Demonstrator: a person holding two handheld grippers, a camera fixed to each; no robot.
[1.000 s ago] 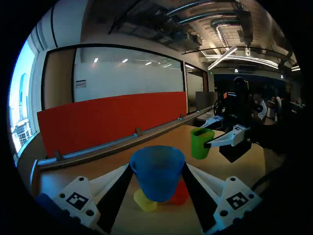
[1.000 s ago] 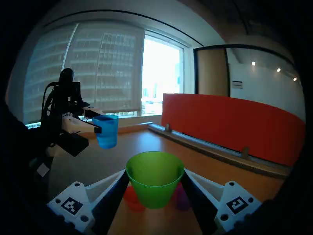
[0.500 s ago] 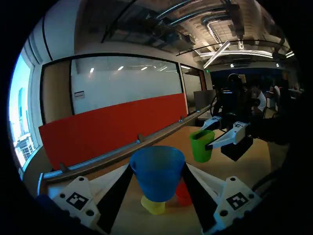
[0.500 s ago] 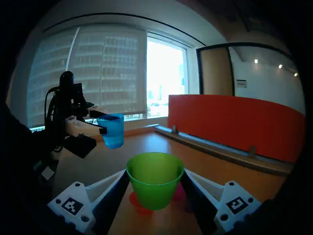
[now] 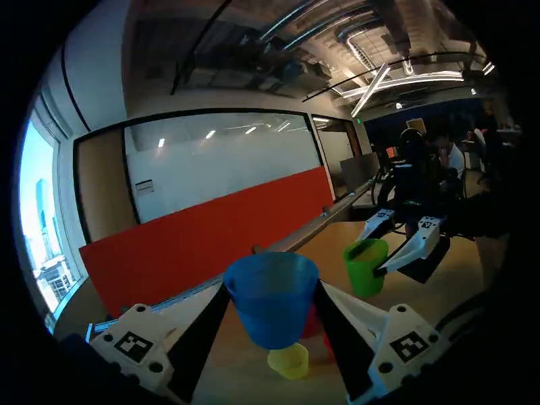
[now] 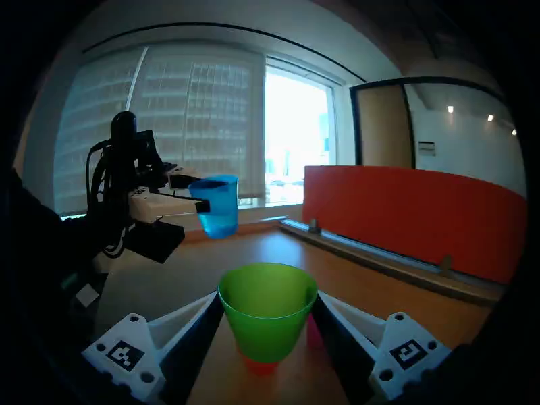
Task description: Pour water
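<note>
The blue cup (image 5: 271, 304) is gripped upright in the left jaws, well apart from the upright green cup (image 6: 268, 310) gripped in the right jaws.

Wooden table (image 5: 412, 300) carries yellow cup (image 5: 289, 360) and, seemingly, red cup (image 5: 312, 324).

The left tool (image 5: 270, 297) had two white fingers (image 5: 175, 314) with black inner faces. Each bore a square black-and-white marker (image 5: 132, 345) with small round screw holes at its corners. The right tool (image 6: 268, 304) matched it, with a white finger (image 6: 358, 324), a black inner face and a coded marker (image 6: 408, 353) on each side. In the right gripper view, the left tool had a black blocky body (image 6: 152, 239). A rounded black mount (image 6: 123, 125) stood above that body, black cables (image 6: 94, 169) looped beside it, and a dark sleeve (image 6: 34, 236) lay behind it.
</note>
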